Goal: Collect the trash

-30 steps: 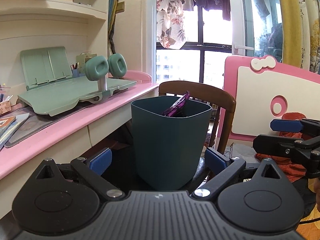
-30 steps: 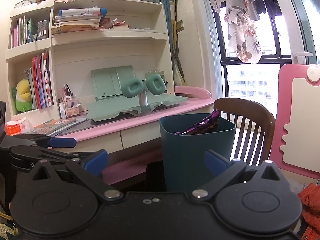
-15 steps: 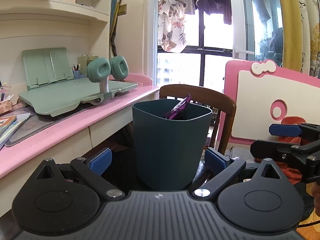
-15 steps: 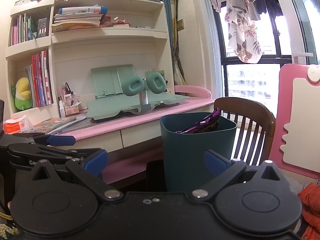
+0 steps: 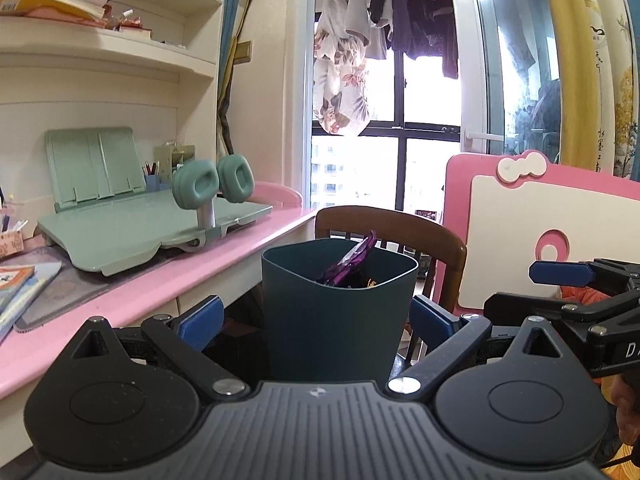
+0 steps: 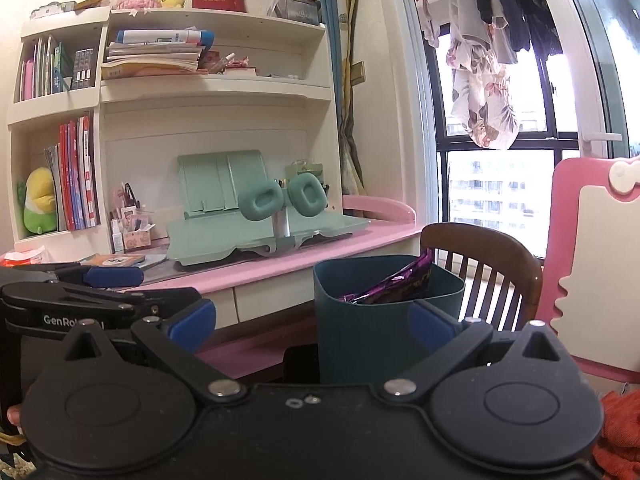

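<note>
Step in hand: I judge the drop-off is done. A purple snack wrapper [image 5: 352, 258] already sits in the dark teal waste bin [image 5: 336, 320], and neither of my tongs carries anything.
Left tongs [image 5: 316, 318]: spread wide and empty, the blue pads on either side of the bin in the left wrist view; I cannot tell whether they reach it or are only lined up with it.
Right tongs [image 6: 312, 322]: likewise spread wide and empty, pointed at the same bin from further right.
Each seen by the other: my right tongs show at the right edge of the left wrist view, my left tongs at the left edge of the right wrist view, so the two sit side by side, near each other.
Trash: the wrapper leans against the far right side of the bin, its upper end poking above the rim.
Bin: upright, in front of the wooden chair [image 6: 496, 256] and just right of the pink counter [image 5: 172, 276].
Counter: it carries a green reading stand [image 6: 256, 216], green headphones [image 6: 280, 198] on a post, and books at the near left; I can make out no loose litter on it from here.
Next move: probably to turn away from the bin and look for another piece of trash, since none shows within reach; the tongs are already spread for a fresh pick.
</note>
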{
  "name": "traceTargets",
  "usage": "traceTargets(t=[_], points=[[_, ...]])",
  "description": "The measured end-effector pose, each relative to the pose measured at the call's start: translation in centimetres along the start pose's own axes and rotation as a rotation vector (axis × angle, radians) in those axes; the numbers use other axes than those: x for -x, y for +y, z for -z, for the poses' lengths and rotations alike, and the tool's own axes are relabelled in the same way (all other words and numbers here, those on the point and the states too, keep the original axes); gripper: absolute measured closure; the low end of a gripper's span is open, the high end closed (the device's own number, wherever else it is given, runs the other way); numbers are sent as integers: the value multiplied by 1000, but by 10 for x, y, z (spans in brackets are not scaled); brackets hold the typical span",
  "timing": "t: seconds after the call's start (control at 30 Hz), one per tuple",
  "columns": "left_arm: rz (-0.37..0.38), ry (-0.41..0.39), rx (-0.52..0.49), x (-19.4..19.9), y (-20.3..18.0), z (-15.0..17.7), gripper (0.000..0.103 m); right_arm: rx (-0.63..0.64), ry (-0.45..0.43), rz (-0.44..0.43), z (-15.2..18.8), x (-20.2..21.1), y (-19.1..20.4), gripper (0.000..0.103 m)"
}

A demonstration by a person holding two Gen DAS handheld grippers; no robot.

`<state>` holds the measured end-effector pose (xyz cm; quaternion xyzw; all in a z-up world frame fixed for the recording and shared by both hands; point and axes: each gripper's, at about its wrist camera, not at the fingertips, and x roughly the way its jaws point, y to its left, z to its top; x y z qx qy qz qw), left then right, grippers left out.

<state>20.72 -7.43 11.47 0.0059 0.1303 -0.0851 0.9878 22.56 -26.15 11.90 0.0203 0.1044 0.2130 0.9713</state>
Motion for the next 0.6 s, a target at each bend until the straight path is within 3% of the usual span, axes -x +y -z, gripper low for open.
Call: traceTargets(t=[0.6], points=[[33, -1, -13, -3, -12, -8, 3, -15, -3, 30, -1, 5, -8, 0]])
